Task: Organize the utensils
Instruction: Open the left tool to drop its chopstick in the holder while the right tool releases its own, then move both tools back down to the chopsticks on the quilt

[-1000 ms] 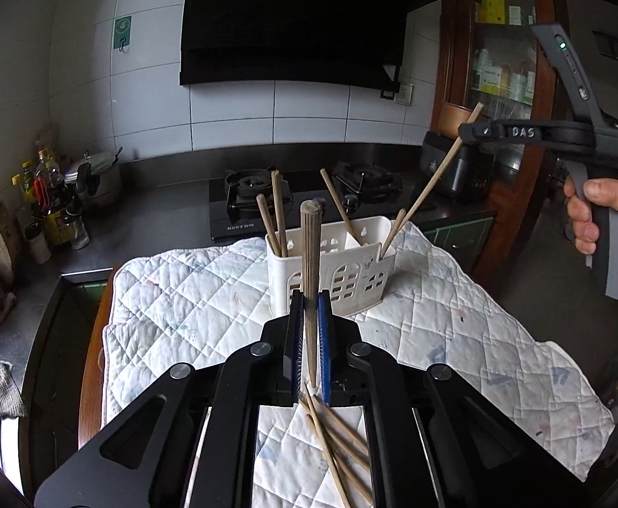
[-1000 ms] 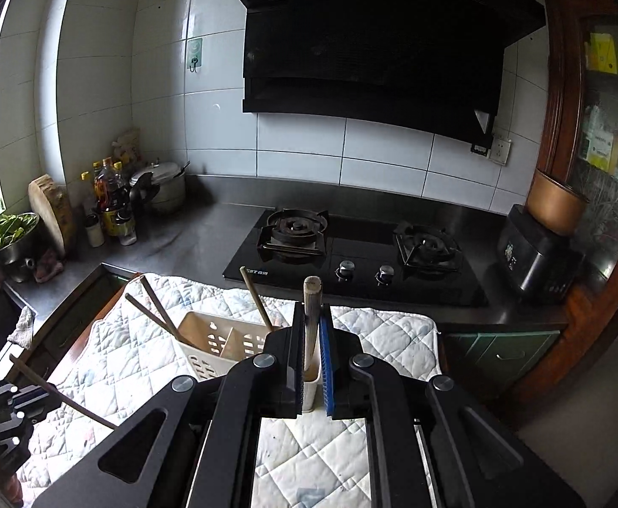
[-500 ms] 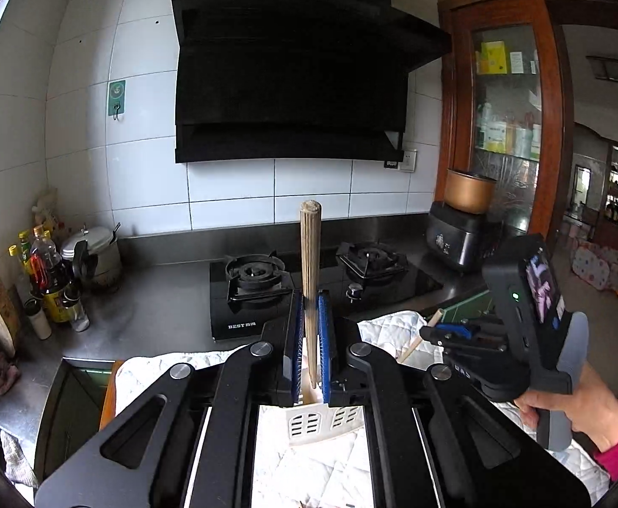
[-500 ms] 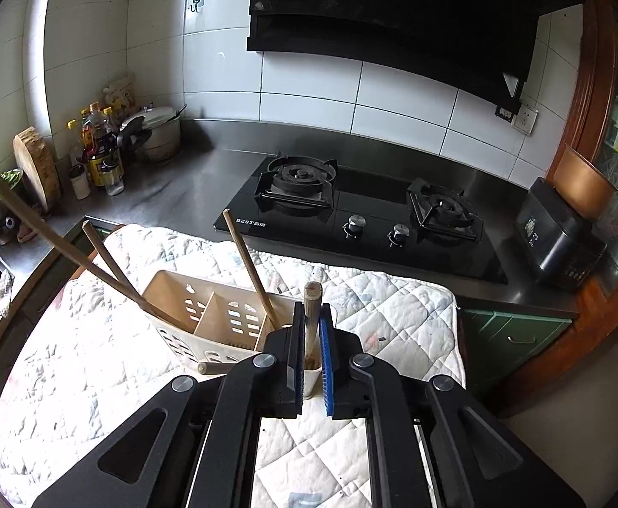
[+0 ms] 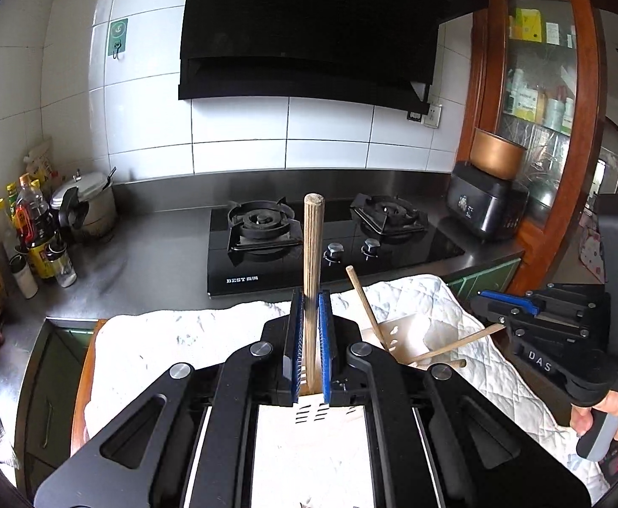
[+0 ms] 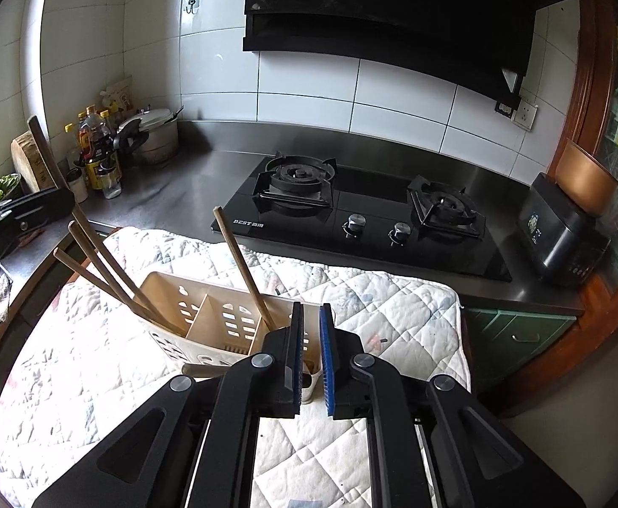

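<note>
In the left wrist view, the left gripper (image 5: pixel 310 296) is seen with its jaws clamped on an upright chopstick (image 5: pixel 312 245), whose top rises well above the blue pads and whose lower end is lost between them, just over the utensil caddy (image 5: pixel 410 330). Only a part of the white slotted caddy is shown, on the quilted cloth (image 5: pixel 161 338), most of it being hidden behind the fingers. A leaning chopstick (image 5: pixel 364 305) is stood in it, tilted to the left. A slanted chopstick (image 5: pixel 457 346) is laid from the caddy up to the tip of the right gripper (image 5: pixel 484 302), which is held by a hand (image 5: pixel 605 415) at the right edge; whether that stick is pinched cannot be told. In the right wrist view, the right gripper's jaws are drawn close, with a narrow gap between the pads, and no stick is seen rising from it. The caddy is shown split by a divider (image 6: pixel 201 317). In its left compartment two chopsticks (image 6: pixel 110 279) are leaned toward the left, and the clamped chopstick is run down beside them. In the next compartment a single chopstick (image 6: pixel 241 262) is propped. A lying chopstick (image 6: pixel 205 369) is set against the caddy's near wall.
</note>
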Demonstrator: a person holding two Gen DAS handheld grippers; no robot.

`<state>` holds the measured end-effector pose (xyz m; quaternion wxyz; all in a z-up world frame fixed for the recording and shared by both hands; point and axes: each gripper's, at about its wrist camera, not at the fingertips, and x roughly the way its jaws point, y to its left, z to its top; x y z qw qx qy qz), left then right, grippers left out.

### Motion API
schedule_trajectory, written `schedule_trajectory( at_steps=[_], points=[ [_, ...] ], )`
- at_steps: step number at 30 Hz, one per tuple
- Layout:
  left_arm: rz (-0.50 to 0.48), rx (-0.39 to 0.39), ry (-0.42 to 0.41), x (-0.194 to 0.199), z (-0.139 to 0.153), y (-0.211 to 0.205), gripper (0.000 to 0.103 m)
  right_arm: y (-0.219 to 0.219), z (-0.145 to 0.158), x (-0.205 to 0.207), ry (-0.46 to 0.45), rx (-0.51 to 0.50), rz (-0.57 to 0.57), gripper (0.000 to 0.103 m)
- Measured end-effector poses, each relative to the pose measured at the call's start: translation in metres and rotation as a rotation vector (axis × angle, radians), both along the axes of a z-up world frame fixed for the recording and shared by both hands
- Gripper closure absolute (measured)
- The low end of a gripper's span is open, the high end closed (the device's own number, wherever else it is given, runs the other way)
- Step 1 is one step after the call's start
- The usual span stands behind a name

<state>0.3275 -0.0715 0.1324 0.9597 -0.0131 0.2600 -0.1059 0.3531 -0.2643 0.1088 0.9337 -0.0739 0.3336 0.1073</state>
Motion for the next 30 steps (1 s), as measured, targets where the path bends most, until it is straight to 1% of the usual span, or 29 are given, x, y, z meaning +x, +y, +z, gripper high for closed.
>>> schedule_trajectory(
  at_steps=[2,3,5,7,9,10,11,13,15,16,18,21,22,24,30],
  points=[
    [-0.001,0.002,0.003,0.002,-0.004,0.002,0.096,-0.001,0.003,-0.004,-0.014,-0.002,-0.002,0.093],
    [0.002,0.002,0.002,0.002,-0.004,0.003,0.095,-0.002,0.005,-0.006,-0.023,-0.002,-0.004,0.089],
    [-0.009,-0.013,0.001,0.000,-0.002,0.004,0.095,-0.005,0.011,-0.013,-0.041,-0.004,-0.011,0.086],
    [-0.007,-0.019,-0.005,-0.005,0.002,0.005,0.094,-0.009,0.017,-0.023,-0.059,0.003,-0.014,0.085],
    [-0.008,-0.025,-0.019,-0.014,0.009,0.006,0.094,-0.013,0.024,-0.036,-0.076,0.018,-0.016,0.080],
    [-0.007,-0.024,-0.027,-0.020,0.013,0.007,0.093,-0.015,0.026,-0.045,-0.089,0.021,-0.015,0.080],
    [-0.007,-0.029,-0.028,-0.027,0.017,0.009,0.092,-0.016,0.028,-0.054,-0.103,0.021,-0.016,0.080],
    [-0.004,-0.033,-0.048,-0.046,0.022,0.013,0.076,-0.016,0.029,-0.075,-0.111,0.031,-0.005,0.080],
    [-0.003,-0.031,-0.065,-0.067,0.025,0.017,0.075,-0.015,0.026,-0.097,-0.116,0.042,0.011,0.078],
    [-0.007,-0.036,-0.062,-0.078,0.025,0.020,0.075,-0.013,0.022,-0.108,-0.117,0.046,0.020,0.076],
    [-0.004,-0.025,-0.058,-0.099,0.021,0.025,0.075,-0.008,0.011,-0.130,-0.110,0.055,0.039,0.076],
    [0.004,0.002,-0.059,-0.133,0.010,0.031,0.075,0.001,-0.016,-0.159,-0.073,0.076,0.080,0.076],
    [0.013,0.009,-0.056,-0.144,0.005,0.034,0.072,0.004,-0.026,-0.168,-0.056,0.086,0.091,0.076],
    [0.021,0.004,-0.036,-0.162,-0.008,0.041,0.069,0.009,-0.048,-0.185,-0.029,0.102,0.110,0.076],
    [0.042,-0.009,0.031,-0.204,-0.056,0.061,0.068,0.025,-0.103,-0.232,0.030,0.110,0.131,0.076]
  ],
)
